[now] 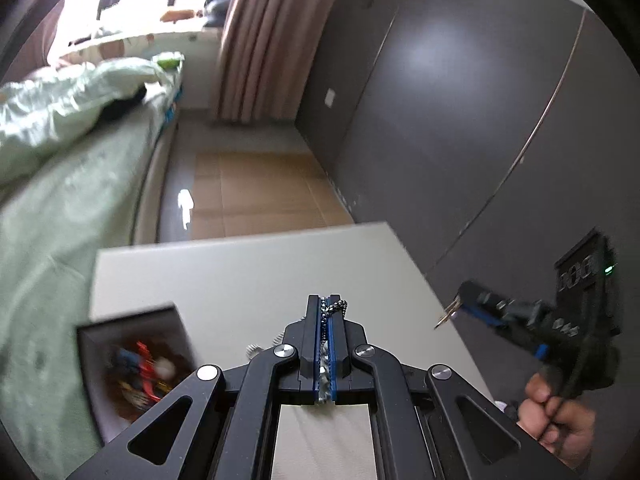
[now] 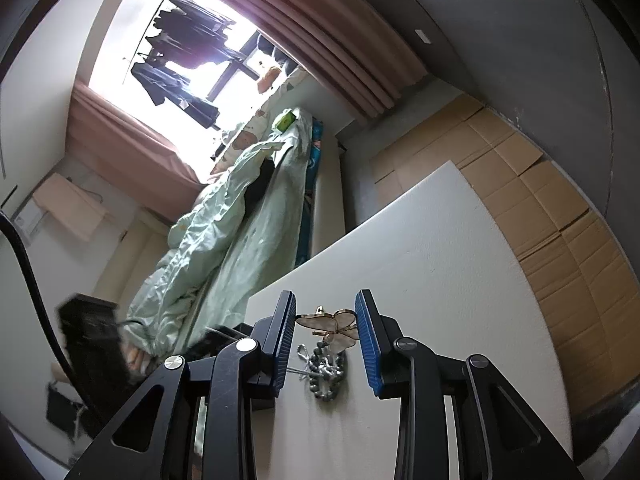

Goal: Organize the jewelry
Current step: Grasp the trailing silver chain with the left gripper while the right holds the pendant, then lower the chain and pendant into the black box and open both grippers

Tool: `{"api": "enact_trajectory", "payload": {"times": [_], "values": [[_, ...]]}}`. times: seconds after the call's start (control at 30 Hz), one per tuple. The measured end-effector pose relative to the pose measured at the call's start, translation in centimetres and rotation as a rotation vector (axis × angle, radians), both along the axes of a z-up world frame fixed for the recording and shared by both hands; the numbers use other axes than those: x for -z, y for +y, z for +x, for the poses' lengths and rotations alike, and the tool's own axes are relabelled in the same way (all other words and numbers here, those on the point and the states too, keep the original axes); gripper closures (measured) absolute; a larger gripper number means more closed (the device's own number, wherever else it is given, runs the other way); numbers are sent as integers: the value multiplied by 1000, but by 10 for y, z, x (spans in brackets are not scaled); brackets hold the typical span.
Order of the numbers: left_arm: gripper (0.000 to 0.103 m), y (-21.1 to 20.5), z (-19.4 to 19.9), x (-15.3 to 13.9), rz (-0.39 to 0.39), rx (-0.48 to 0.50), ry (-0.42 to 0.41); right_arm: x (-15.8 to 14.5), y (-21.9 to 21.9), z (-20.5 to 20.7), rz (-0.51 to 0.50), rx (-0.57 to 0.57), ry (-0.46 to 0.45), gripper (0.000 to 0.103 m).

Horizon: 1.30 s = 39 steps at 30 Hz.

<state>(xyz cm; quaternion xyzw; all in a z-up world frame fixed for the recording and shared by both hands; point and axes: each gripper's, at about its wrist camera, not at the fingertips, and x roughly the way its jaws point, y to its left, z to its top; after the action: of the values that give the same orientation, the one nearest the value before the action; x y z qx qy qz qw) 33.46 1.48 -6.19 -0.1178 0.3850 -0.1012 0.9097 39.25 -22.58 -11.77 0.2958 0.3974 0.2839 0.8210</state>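
A chain (image 1: 335, 307) is pinched in the left gripper (image 1: 328, 312); it should be lowered slowly into the box (image 1: 138, 364). The right gripper (image 2: 326, 316) is held spread around a butterfly clip (image 2: 334, 326).

Left gripper (image 1: 327, 312) — lower centre of the left wrist view, jaws pressed together, blue pads nearly meeting, fingers pointing up-frame. Right gripper (image 2: 326, 312) — lower centre of the right wrist view, jaws spread wide apart, blue-lined fingers (image 2: 366, 332) tilted slightly left. In the left view's lower right corner, the right hand (image 1: 560, 416) grips that tool's handle, knuckles curled.
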Motion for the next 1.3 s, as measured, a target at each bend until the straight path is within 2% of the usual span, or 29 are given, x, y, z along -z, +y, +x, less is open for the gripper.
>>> {"api": "enact_trajectory", "payload": {"times": [0.43, 0.77, 1.03, 1.3], "values": [[101, 17, -33, -114, 130, -28, -194, -9, 19, -3, 51, -57, -40, 71], [101, 26, -54, -181, 211, -59, -310, -27, 41, -13, 122, -99, -103, 71], [101, 61, -63, -198, 248, -131, -318, -37, 70, -20, 170, -155, -123, 71], [101, 81, -59, -177, 230, -152, -267, -34, 94, -24, 179, -187, -108, 71]]}}
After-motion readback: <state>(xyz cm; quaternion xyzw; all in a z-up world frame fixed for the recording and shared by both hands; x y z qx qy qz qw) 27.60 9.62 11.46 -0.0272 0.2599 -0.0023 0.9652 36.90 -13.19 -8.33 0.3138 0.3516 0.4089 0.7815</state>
